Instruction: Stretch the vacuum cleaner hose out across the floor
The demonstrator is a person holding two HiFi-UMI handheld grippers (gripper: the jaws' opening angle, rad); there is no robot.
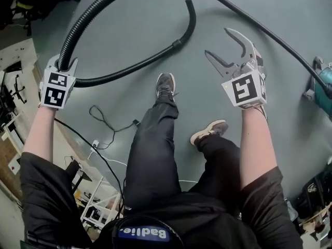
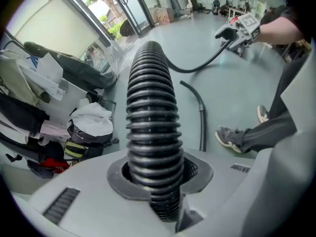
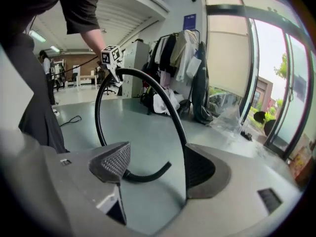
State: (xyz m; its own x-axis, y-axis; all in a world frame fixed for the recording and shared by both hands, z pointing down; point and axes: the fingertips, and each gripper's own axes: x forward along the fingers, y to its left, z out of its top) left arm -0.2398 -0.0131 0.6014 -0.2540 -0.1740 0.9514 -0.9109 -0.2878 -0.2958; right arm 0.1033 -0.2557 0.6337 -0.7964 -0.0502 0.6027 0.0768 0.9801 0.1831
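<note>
The black ribbed vacuum hose (image 1: pixel 85 17) rises from my left gripper (image 1: pixel 65 65), arcs over the grey floor and runs right to the teal vacuum cleaner (image 1: pixel 324 90). Its other stretch lies on the floor and ends in a smooth nozzle (image 1: pixel 190 9). In the left gripper view the hose (image 2: pixel 148 107) stands between the jaws, and the left gripper (image 2: pixel 155 177) is shut on it. My right gripper (image 1: pixel 220 43) hovers open over the floor, a little short of the hose. Nothing sits between the pads of the right gripper (image 3: pixel 155 167); the hose (image 3: pixel 148 85) arcs beyond them.
The person's two shoes (image 1: pixel 166 84) (image 1: pixel 210 131) stand on the floor between the grippers. A thin cable (image 1: pixel 104 121) snakes near the left leg. Shelving clutter (image 1: pixel 13 87) lines the left edge. Bags and clothes (image 2: pixel 89 127) are piled by the window; a clothes rack (image 3: pixel 182 58) stands by the wall.
</note>
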